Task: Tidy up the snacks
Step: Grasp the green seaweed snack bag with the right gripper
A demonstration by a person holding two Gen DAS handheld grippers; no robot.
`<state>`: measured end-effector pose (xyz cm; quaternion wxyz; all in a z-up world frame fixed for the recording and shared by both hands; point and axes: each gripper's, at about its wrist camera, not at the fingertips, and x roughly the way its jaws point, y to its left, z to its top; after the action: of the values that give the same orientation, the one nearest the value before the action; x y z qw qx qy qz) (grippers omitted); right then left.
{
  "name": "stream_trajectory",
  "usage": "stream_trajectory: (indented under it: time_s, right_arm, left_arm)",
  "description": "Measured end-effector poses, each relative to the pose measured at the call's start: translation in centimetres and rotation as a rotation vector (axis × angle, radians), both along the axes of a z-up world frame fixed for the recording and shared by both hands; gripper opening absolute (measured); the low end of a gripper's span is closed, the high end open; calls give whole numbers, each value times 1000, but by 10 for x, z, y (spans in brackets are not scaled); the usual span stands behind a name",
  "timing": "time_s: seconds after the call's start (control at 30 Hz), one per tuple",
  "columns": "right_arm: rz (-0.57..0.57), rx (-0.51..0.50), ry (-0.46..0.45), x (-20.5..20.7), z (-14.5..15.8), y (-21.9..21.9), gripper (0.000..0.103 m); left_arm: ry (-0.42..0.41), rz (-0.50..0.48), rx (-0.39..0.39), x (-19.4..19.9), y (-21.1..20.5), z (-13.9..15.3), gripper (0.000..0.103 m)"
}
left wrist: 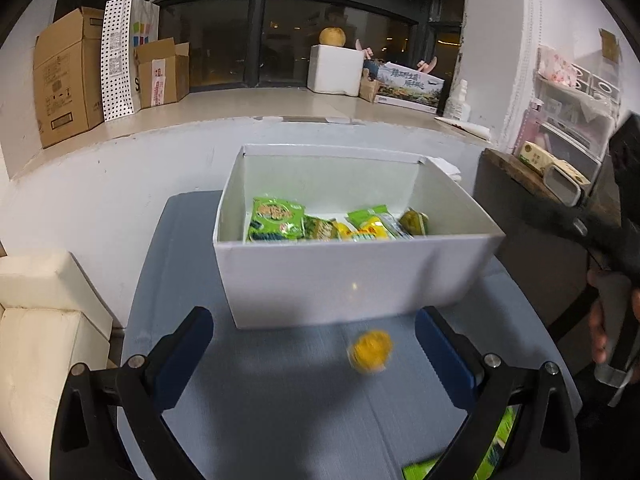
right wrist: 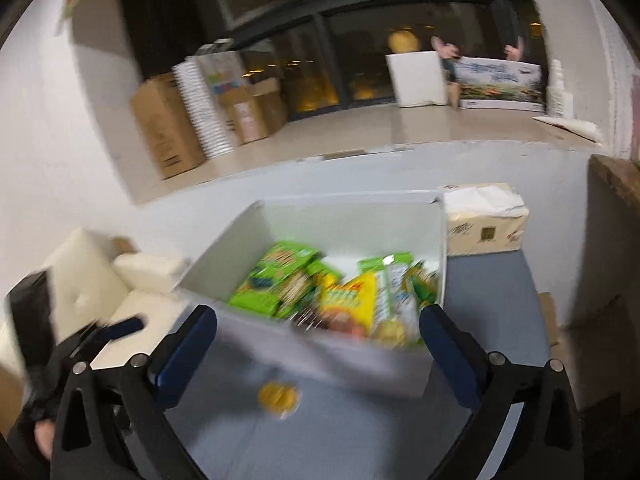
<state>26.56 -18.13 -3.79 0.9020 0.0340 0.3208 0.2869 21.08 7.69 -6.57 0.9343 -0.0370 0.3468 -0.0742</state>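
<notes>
Progress: most snacks appear already in the box. Inside, left wrist view: a green pack at the left, leaning on the back wall, then a mix of green and yellow packets running to the right. The right wrist view shows the same heap from higher up, heavily blurred; it covers much of the floor of the box but sits well below the rim.

Left to do, as far as visible: at least 2 items are outside the box.
1. A small yellow snack on the blue-grey table, just in front of the near wall of the box. Round-ish, blurred in both views; cannot tell if wrapped, or whether it is moving or only smeared by camera motion.
2. A green packet at the lower right edge of the left wrist view, partly hidden behind the gripper finger. Only a strip shows.

Judgement: task is late stage, roughly 2 pieces short of finished; other loose items outside the frames cannot be ruled out.

Tools: left gripper is spread wide, nothing between the pads, with the yellow snack lying ahead between the fingers, nearer the right one. Right gripper is also spread wide and empty, aimed at the near wall of the box, with the yellow snack below and between its fingers.

Also present: a tissue pack behind the box, to its right.
</notes>
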Motion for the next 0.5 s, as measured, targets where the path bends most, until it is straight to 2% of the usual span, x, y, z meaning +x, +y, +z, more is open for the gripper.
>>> stream_trajectory:
  time_s: [0.23, 0.4, 0.5]
  right_arm:
    - [238, -83, -6, -87, -30, -11, 103]
    - [360, -187, 25, -129, -68, -6, 103]
    - [475, -299, 27, -141, -89, 8, 103]
  left_arm:
    - [3, -6, -26, -65, -10, -9, 103]
    - [30, 0, -33, -103, -19, -21, 103]
    - [50, -8, -32, -119, -23, -30, 103]
